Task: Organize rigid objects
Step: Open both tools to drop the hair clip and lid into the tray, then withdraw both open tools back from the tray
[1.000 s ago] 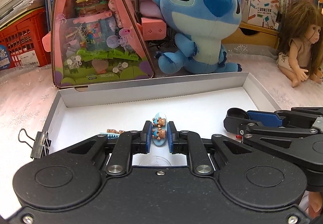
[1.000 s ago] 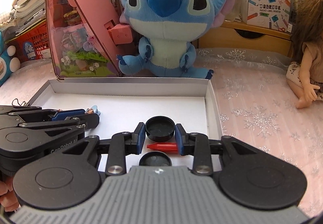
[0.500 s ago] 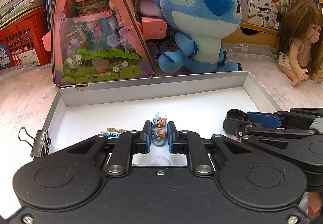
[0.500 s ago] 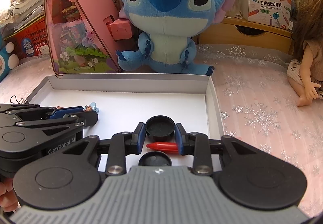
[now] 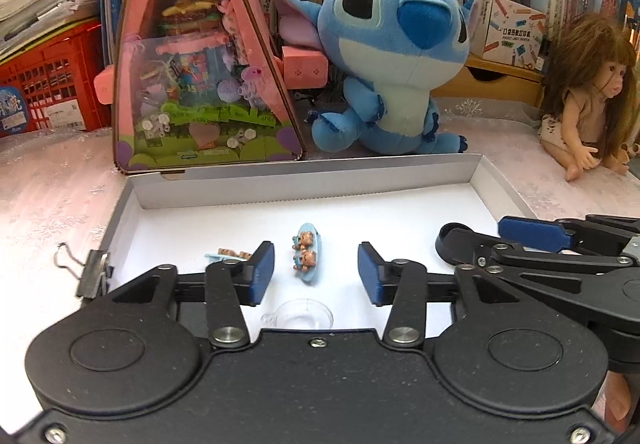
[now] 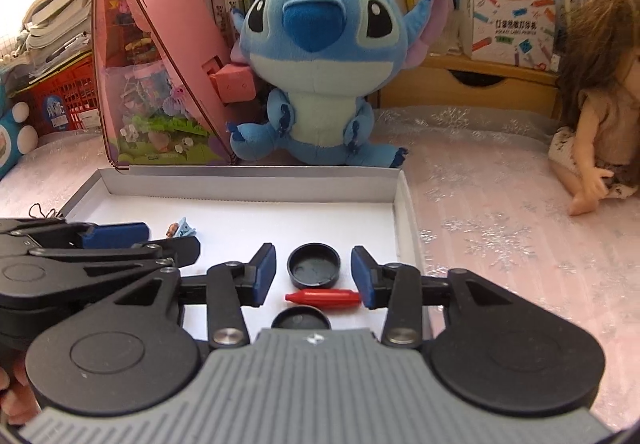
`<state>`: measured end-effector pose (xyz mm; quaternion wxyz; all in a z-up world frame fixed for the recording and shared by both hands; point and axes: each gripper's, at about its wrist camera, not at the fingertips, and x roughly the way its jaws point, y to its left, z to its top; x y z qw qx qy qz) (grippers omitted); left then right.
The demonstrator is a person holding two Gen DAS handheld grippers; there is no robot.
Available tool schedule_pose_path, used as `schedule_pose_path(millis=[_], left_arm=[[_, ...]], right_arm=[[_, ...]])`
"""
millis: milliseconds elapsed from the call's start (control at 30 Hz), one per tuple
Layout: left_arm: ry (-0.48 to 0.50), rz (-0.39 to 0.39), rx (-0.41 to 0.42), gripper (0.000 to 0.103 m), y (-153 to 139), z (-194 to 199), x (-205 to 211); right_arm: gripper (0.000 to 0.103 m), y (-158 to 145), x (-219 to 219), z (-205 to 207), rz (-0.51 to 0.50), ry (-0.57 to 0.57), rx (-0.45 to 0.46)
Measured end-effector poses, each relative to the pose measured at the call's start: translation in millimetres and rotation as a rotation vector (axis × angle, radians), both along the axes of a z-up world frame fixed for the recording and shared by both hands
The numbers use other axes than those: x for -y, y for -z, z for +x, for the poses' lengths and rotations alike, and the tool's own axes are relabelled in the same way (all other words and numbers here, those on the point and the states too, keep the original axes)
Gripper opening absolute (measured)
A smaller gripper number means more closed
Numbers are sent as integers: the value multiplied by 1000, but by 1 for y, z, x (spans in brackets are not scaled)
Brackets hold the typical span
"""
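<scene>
Both of your tools have let go within the last second. Your left tool [image 5: 316, 272], which was clamped on the bear hair clip [image 5: 305, 258], now stands with its jaws wide apart, and the clip lies free on the white floor of the box [image 5: 496, 184], between the blue pads and touching neither. Your right tool [image 6: 314, 276] has done the same: it was pinched on the black cap [image 6: 314, 265], and now its jaws are spread with the cap sitting rim-up on the box floor between them. Just nearer to you lie the red crayon [image 6: 324, 298], crosswise, and a second black cap [image 6: 300, 322], partly hidden by the tool body. To the left of the placed clip a second bear clip [image 5: 229, 255] lies flat beside your left pad, and a small clear cup [image 5: 298, 318] sits close under the tool. For the task, this reads as two placements finished at once: clips gathered toward the left of the box, caps and crayon toward the right. Neither tool carries anything, so you are free to lift both clear. Draw back straight, since the pads stand near the pieces and a sideways drift could nudge them. The binder clip [image 5: 86, 272] on the box's left edge sits apart on the bench, possibly the next piece.
</scene>
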<state>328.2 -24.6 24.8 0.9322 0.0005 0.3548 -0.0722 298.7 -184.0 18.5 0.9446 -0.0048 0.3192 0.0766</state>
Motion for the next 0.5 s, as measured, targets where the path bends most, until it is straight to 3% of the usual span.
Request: schedule_pose_path(millis=[367,500], left_arm=[[1,1,41,64,-24,-49,-10],[-8,7,54,65,-28,-68,-12]], right_arm=[[75,-21,6,-44,-6,7,74],[78,-27,6,-62,-14,3,103]])
